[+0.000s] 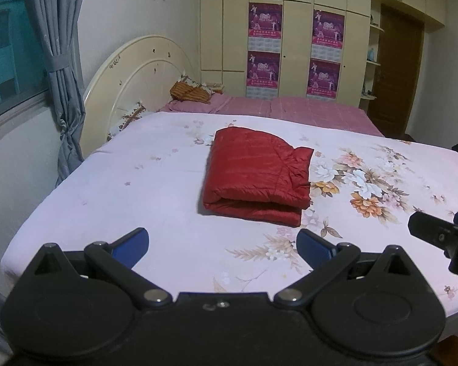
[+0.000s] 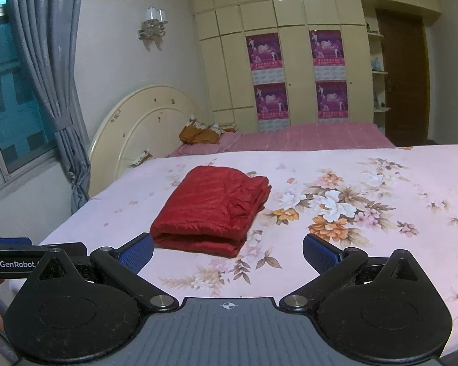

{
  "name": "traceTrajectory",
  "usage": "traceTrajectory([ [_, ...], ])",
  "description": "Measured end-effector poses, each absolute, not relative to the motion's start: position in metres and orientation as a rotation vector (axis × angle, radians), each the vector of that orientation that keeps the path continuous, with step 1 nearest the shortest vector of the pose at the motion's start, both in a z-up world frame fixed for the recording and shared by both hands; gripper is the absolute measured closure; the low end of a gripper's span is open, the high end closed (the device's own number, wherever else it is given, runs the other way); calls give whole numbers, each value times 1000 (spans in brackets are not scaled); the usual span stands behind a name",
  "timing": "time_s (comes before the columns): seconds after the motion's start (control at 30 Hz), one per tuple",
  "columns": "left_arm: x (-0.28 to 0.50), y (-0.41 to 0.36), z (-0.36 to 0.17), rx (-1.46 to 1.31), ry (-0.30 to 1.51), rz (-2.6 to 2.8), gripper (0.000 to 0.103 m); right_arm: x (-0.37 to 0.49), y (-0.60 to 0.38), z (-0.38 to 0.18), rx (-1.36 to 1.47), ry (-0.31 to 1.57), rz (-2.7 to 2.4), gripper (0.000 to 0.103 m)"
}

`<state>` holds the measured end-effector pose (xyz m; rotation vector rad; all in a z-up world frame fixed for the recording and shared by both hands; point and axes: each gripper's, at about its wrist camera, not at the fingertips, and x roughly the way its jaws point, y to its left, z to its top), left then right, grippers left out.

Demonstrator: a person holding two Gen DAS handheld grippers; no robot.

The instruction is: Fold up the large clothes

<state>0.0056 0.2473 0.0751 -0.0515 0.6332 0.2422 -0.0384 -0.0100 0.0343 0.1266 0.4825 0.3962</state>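
Left hand-held gripper [image 1: 222,245]: fingers spread wide, nothing held | red folded garment [image 1: 257,177]: lay flat on floral bed [image 1: 113,183], just ahead of both grippers, touching neither | right hand-held gripper [image 2: 228,251]: fingers spread wide, nothing held, beside the left one.

Folded jacket [image 1: 258,177] on bed [image 1: 113,201], headboard [image 1: 137,73] behind-left, wardrobe [image 1: 296,45] beyond.
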Motion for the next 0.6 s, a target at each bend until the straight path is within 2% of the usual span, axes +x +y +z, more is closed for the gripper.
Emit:
traceTrajectory([
  [0.6, 7, 250, 80, -34, 629, 243, 0, -35, -9, 33, 136, 487, 404, 0],
])
